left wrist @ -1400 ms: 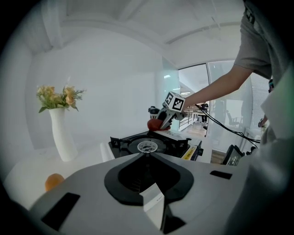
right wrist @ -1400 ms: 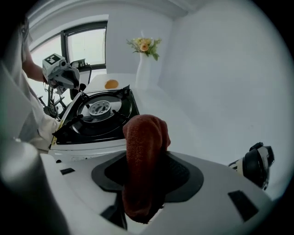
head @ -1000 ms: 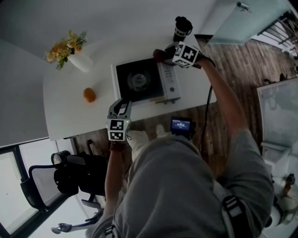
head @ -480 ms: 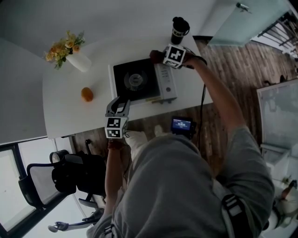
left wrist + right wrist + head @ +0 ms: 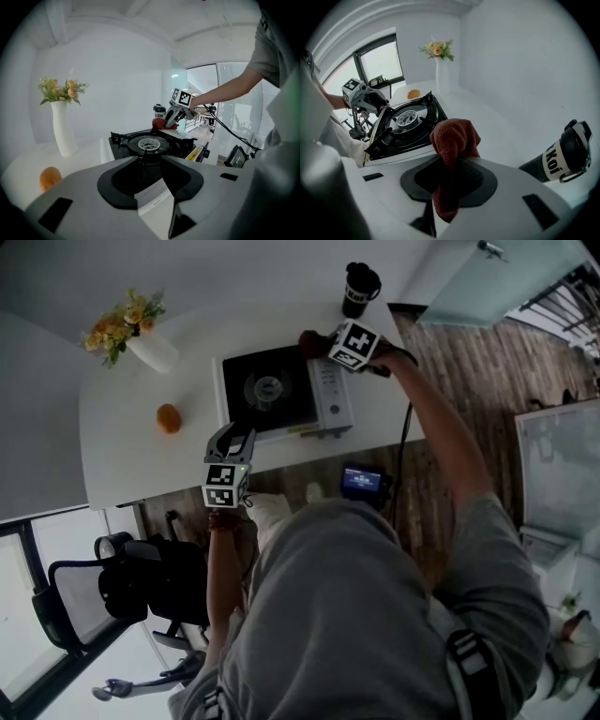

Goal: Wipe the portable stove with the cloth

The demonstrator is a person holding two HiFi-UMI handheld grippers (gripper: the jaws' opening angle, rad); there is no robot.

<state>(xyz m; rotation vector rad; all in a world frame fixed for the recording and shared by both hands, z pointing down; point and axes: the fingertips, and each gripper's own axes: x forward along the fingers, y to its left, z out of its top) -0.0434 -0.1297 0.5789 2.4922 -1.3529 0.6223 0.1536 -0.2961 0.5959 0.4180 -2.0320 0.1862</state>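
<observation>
A black tumbler with white lettering stands upright on the white table, just beyond the right gripper and apart from it. Ahead and to the left of the left gripper lies a small round orange thing. Farther that way stands a white vase of yellow and orange flowers. Behind that gripper a black office chair stands on the floor, and a small blue-lit screen shows to its right below the table edge.

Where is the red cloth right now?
In the head view, the red cloth is pinched in the right tongs at the portable stove's far right corner, near the black cup.
</observation>
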